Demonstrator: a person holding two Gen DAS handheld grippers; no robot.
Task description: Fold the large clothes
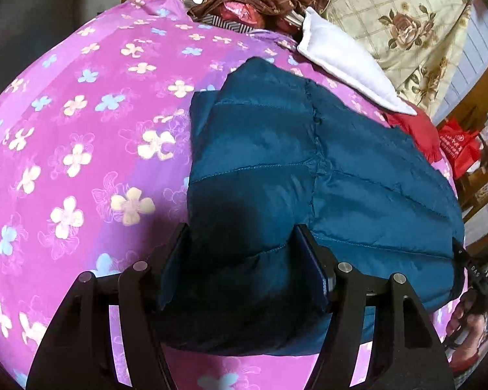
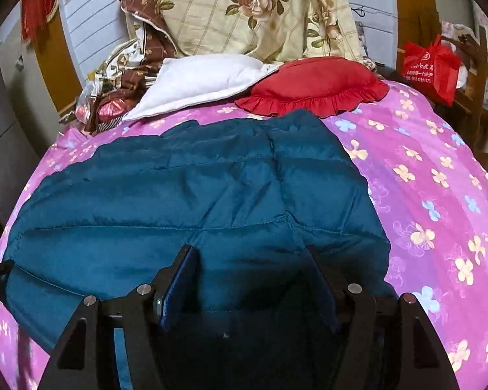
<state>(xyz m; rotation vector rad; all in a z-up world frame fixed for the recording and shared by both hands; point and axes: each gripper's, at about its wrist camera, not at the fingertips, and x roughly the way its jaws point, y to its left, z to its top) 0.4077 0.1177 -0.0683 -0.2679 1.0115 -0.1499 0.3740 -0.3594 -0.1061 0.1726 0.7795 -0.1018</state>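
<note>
left wrist view: left gripper [image 1: 244, 243] tilted down over the near edge of the teal puffer jacket [image 1: 309, 162], jaws spread wide, padded fabric bulging between the fingers; whether the pads press on it, cannot tell. right wrist view: right gripper [image 2: 250, 260] likewise spread wide above the jacket's near hem, fabric lying between the fingers, no clear pinch.

jacket [image 2: 195, 195] lies folded flat on the pink flowered bedspread [image 2: 439, 195], quilted seams running across it. just beyond the jacket's far edge: red ruffled cushion [image 2: 312, 87], touching or nearly touching it. beside that, a white pillow [image 2: 198, 84]. behind both, a cream rose-print quilt [image 2: 260, 9] and a brown patterned cloth [image 2: 146, 32] heaped up. far right of the jacket, off the bed, a red shopping bag [image 2: 429, 65].
</note>
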